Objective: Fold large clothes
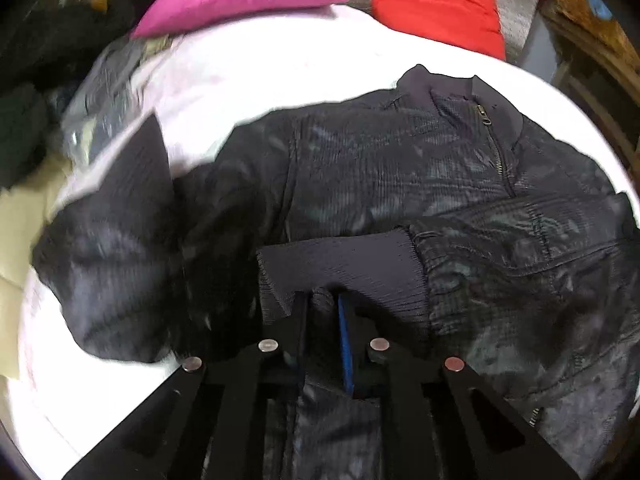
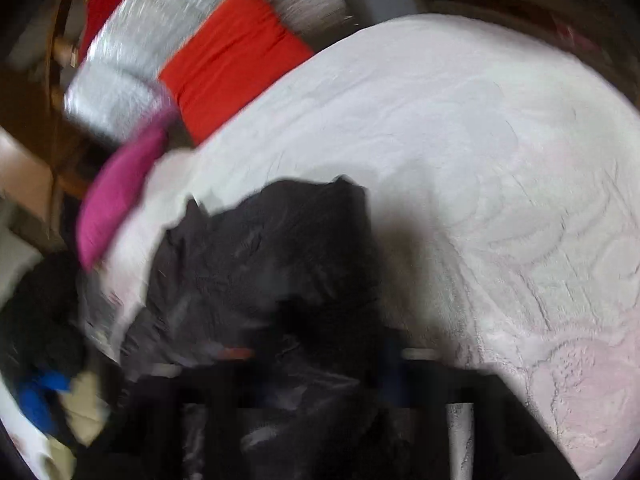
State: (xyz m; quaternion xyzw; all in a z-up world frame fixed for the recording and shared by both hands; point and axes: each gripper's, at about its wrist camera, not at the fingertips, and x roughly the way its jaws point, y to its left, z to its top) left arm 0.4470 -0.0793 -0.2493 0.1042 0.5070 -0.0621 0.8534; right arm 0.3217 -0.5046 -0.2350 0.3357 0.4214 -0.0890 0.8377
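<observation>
While the left gripper (image 1: pixel 323 300) is pinching the jacket (image 1: pixel 380 168) by its ribbed hem (image 1: pixel 340 268), the slick, floppy shell is looking prone to slide, and the right gripper (image 2: pixel 320 376) is too blurred to tell its finger state.

The left gripper (image 1: pixel 322 300) is matte black plastic; two flat fingers (image 1: pixel 300 320) run forward, the right one faced with a bright blue pad strip; behind them four black linkage bars fan out toward the lower edge, each ending in a round pivot capped by a silver disc, the outermost right disc tinted pinkish; the outer bars have long triangular cut-outs. The right gripper (image 2: pixel 320 360) is heavily blurred; it reads as the same black frame with dark bars and slots; a blue strip shows on one finger; pale round caps sit at the pivots; a grey-white speckled patch marks one bar.
</observation>
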